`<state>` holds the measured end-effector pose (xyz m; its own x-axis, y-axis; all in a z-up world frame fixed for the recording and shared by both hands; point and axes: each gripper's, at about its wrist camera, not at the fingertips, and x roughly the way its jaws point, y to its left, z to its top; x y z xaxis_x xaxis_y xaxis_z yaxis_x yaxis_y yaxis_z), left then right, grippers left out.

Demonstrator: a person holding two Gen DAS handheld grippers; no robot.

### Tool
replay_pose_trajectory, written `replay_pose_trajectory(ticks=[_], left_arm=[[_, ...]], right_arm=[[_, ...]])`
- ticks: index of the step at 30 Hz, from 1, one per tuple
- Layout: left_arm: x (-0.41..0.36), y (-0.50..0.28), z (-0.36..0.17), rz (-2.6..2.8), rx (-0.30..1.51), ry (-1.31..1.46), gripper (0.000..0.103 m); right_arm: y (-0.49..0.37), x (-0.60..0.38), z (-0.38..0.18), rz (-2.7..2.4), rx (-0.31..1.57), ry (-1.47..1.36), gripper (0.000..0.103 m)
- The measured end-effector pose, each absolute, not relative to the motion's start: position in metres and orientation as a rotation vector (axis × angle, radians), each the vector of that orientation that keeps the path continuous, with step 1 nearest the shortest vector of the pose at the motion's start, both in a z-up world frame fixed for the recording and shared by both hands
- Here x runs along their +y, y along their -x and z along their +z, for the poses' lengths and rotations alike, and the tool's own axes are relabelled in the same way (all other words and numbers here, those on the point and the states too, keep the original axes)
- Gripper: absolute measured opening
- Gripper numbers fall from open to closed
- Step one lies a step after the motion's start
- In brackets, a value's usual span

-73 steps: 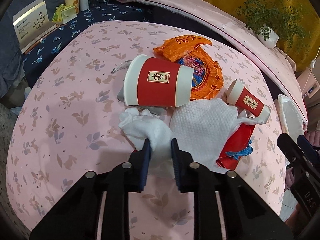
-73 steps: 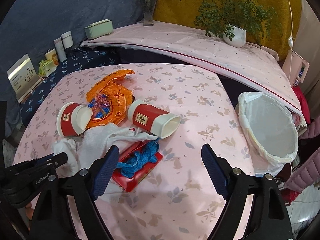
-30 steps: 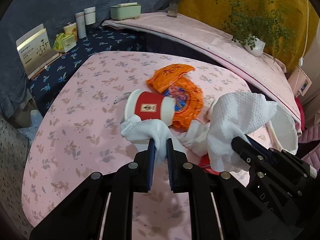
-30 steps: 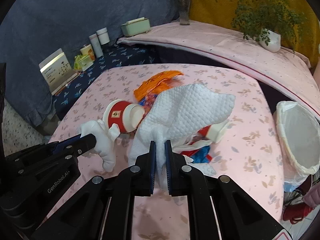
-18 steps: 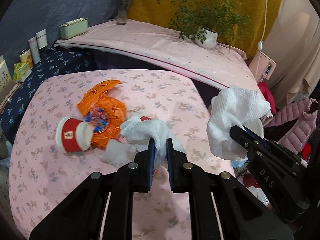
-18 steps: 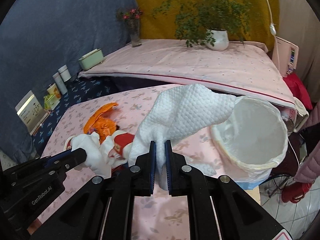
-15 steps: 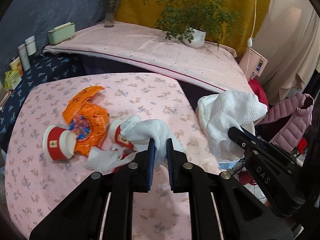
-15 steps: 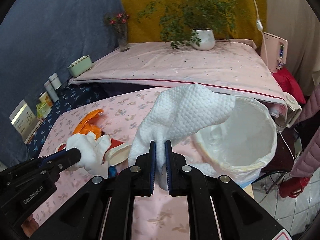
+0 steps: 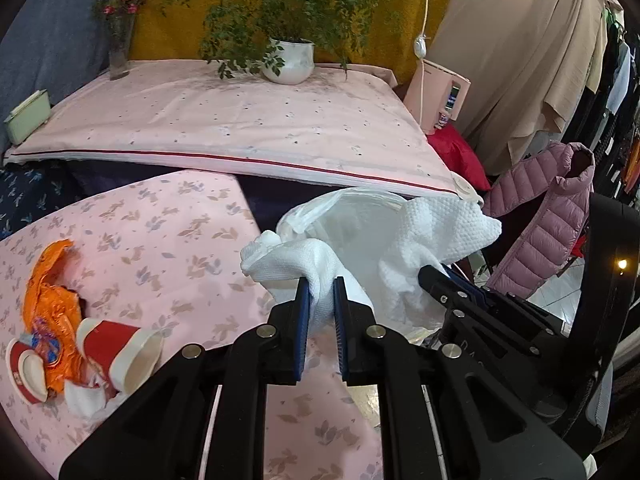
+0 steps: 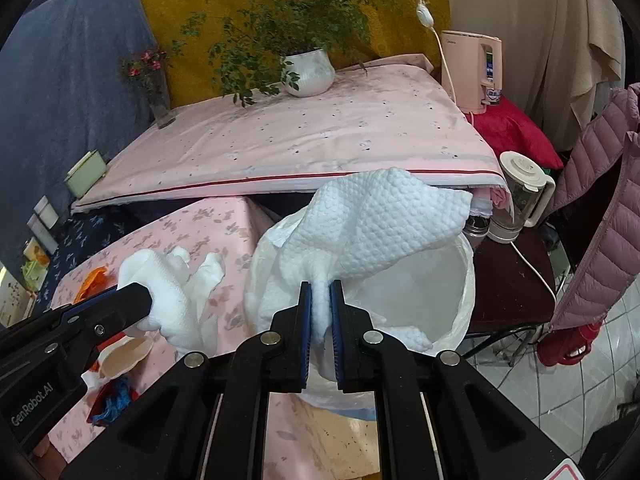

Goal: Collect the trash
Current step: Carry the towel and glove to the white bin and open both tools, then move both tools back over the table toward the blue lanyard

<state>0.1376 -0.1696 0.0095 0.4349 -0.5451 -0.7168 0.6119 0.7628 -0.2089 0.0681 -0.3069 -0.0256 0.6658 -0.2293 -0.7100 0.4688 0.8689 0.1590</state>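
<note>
Pink floral cloth covers the tabletop [image 9: 168,240], and off its far right edge stands the white-lined trash bin [image 10: 460,280], the place both loads look bound for. The right tool [image 10: 319,304] is clamped on a quilted white wipe [image 10: 380,220] that hangs directly over the bin's mouth, so it is the nearer; a release there should drop it in. The left tool [image 9: 319,300] pinches a crumpled white tissue [image 9: 288,260] just short of the rim, over the tabletop's edge. Only the left view shows what remains: two red paper cups [image 9: 116,344] and an orange wrapper [image 9: 48,292]; the right view alone shows the bin's open interior.
</note>
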Motion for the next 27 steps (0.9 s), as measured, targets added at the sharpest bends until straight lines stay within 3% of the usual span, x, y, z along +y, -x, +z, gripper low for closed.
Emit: replay_pose_trajectory(ticks=[6,8,10,13,16,20,22,27], left_arm=[[-0.211,-0.157,-0.003,-0.766,0.891,-0.096,0.013],[-0.219,-0.161,-0.005,-0.776,0.895,-0.083,0.015],[-0.225,-0.165,-0.007,-0.764,0.903,-0.076,0.032],[-0.227,-0.169,-0.007,-0.737,0.893,-0.068,0.044],[-0.225,-0.171,-0.006,-0.716,0.885,-0.078,0.045],[-0.214,-0.168,-0.002,-0.673,0.849,-0.114,0.046],[-0.207,-0.164,0.003,-0.645,0.825,-0.134,0.052],[-0.181,-0.154,0.011,-0.585,0.782,-0.138,0.056]], right_arm=[[-0.079,-0.343,-0.043,-0.447,0.771,-0.402,0.010],[-0.082,-0.350,-0.046,-0.452,0.774,-0.412,0.014],[-0.085,-0.353,-0.048,-0.469,0.769,-0.414,0.017],[-0.087,-0.358,-0.048,-0.475,0.760,-0.421,0.027],[-0.088,-0.358,-0.044,-0.490,0.741,-0.406,0.038],[-0.084,-0.353,-0.037,-0.492,0.726,-0.409,0.042],[-0.080,-0.349,-0.033,-0.488,0.717,-0.412,0.045],[-0.073,-0.325,-0.021,-0.467,0.704,-0.380,0.047]])
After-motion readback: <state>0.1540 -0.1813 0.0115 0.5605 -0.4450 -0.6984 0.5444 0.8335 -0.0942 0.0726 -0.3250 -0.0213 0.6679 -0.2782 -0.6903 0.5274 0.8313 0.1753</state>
